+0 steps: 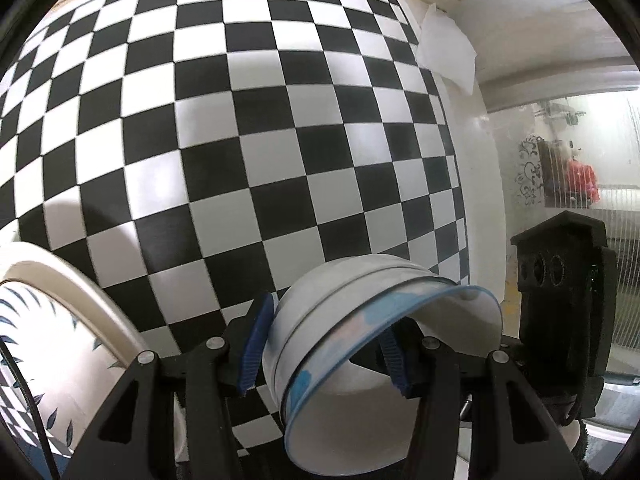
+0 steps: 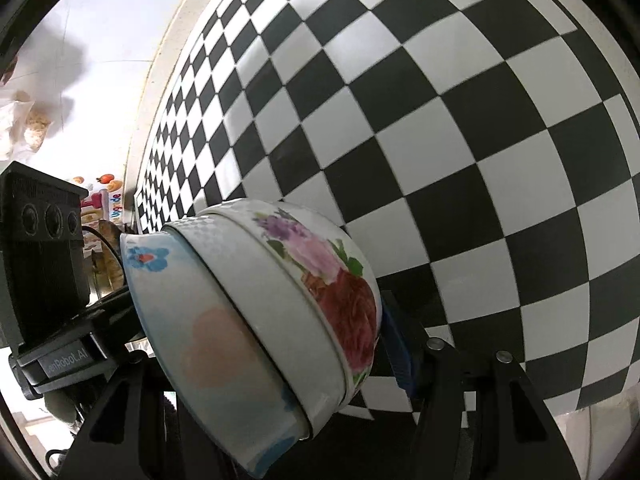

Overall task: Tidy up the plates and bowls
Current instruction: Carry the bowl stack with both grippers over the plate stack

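Observation:
In the left wrist view my left gripper (image 1: 324, 350) is shut on a nested stack of white bowls (image 1: 320, 320), tipped on its side; the blue-rimmed outer bowl opens toward the lower right. A leaf-patterned white plate (image 1: 52, 320) lies at the lower left. In the right wrist view my right gripper (image 2: 276, 344) is shut on the same stack of bowls (image 2: 256, 312): a blue-flower bowl, a plain one and a rose-patterned one (image 2: 340, 280), held above the checkered tablecloth (image 2: 440, 140). Only the right finger (image 2: 400, 360) shows; the left one is hidden.
The checkered cloth (image 1: 240, 120) covers the table. The other hand-held gripper body shows at the right of the left view (image 1: 560, 300) and at the left of the right view (image 2: 44, 248). A white napkin (image 1: 444, 48) lies past the cloth's far edge.

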`<state>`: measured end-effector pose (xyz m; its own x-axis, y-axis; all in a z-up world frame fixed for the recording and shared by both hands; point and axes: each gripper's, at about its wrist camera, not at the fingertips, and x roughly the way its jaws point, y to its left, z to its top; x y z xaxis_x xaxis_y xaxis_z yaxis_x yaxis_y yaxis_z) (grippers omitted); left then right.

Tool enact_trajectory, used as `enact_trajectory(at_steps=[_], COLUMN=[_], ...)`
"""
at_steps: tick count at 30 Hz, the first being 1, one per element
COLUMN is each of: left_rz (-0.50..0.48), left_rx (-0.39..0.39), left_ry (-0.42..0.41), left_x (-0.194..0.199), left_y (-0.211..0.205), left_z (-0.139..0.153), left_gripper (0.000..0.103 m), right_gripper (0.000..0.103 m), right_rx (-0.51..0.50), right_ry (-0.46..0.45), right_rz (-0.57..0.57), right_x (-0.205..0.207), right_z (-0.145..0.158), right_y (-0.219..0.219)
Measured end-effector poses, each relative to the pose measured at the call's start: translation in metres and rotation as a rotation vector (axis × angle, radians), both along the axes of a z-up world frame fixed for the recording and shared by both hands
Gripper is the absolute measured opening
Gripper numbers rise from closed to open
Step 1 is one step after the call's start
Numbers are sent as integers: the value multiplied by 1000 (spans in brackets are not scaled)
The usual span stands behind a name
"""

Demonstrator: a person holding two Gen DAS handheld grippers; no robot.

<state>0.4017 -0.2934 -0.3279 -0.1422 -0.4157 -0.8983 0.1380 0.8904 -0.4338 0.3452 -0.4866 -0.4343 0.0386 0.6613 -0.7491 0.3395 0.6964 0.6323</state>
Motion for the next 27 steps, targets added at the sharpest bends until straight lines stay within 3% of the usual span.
enact_trajectory(at_steps=[7,15,27], left_rz=[25,123,357], left_rx=[10,40,83], left_ry=[-24,-45,-15], left_x=[1,0,-15], left_y=[25,87,205], left_z=[27,54,46], left_gripper=[48,48,48], right_gripper=[60,60,58], right_rx=[8,45,100], right_ry=[-25,-38,-23], right_rz=[45,158,385], right_x=[10,30,59], right_z=[29,54,48], right_y=[21,77,202])
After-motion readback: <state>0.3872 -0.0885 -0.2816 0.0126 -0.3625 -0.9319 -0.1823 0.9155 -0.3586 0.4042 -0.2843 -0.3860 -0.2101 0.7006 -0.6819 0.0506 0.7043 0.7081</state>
